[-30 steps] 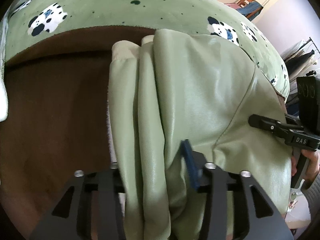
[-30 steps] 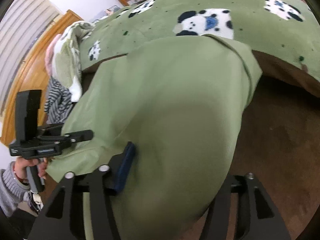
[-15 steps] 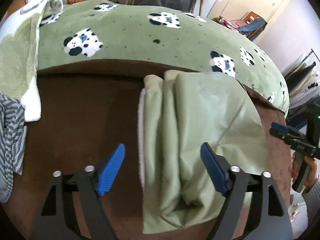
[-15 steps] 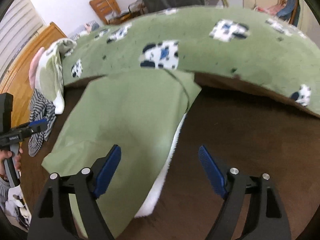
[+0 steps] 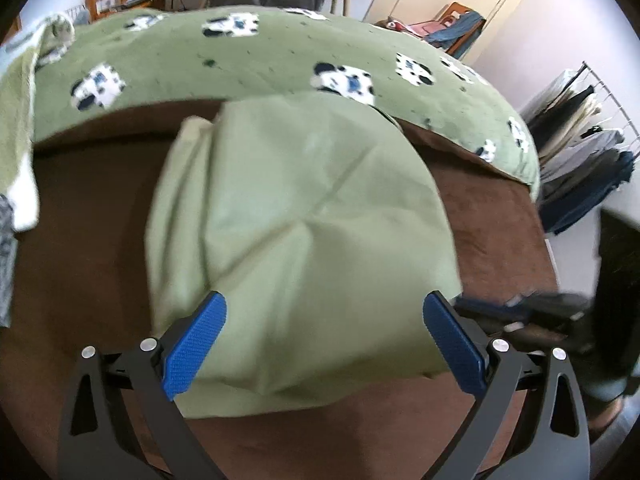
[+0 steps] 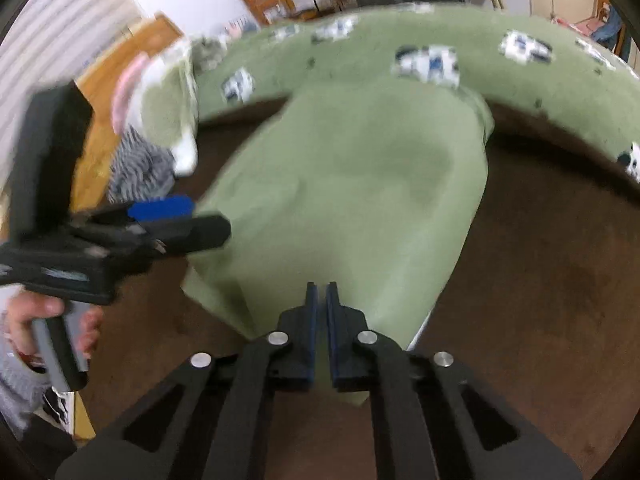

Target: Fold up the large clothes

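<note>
The folded green garment lies on the brown blanket, its long axis running from the grippers toward the panda quilt beyond. The left gripper is opening above its near edge (nothing pinched). The right gripper is shut, empty.

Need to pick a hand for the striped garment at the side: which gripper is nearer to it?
Left. The left gripper hangs open at the folded green garment's edge, beside the striped garment. The right gripper, shut and empty, sits over the green garment's near edge, farther away.
</note>
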